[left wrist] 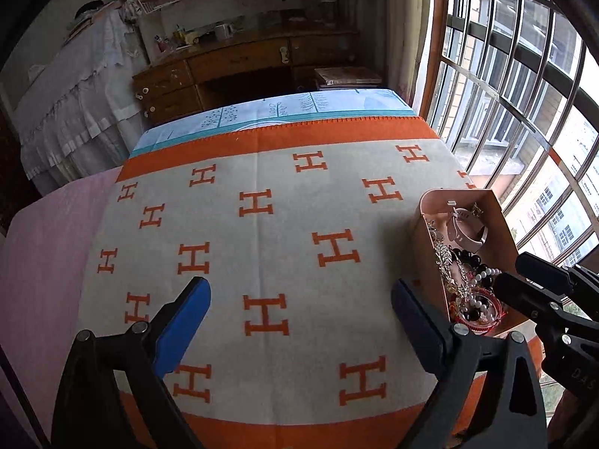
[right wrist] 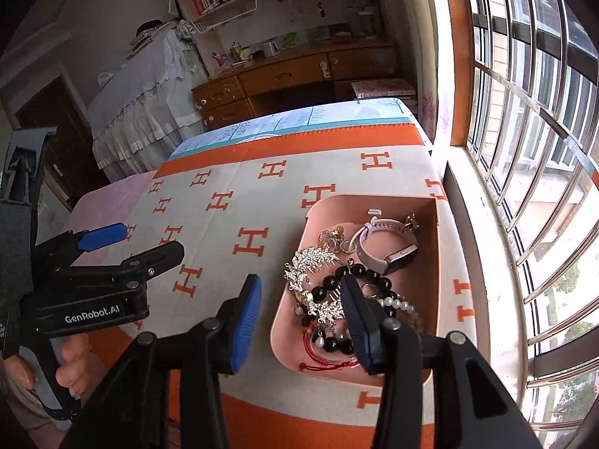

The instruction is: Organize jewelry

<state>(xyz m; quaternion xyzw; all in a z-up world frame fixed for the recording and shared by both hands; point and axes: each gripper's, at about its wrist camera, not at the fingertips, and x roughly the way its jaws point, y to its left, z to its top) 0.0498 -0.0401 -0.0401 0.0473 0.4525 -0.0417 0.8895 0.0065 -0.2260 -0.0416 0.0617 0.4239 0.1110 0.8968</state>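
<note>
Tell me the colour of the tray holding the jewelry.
Pale pink tray, clearest in the right wrist view.

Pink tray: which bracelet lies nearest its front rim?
The red string bracelet, thin cord, not beads; black bead bracelet and pearl strand sit farther back.

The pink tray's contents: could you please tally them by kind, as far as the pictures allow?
In the pink tray, as far as the tangle allows:
Smartwatch: 1
Rhinestone leaf hair comb: 1
Black bead bracelet: 1
Pearl strand: 1
Red cord bracelet: 1
Small gold-toned pieces, back of tray: 2
Total: 7, possibly more underneath.
</note>
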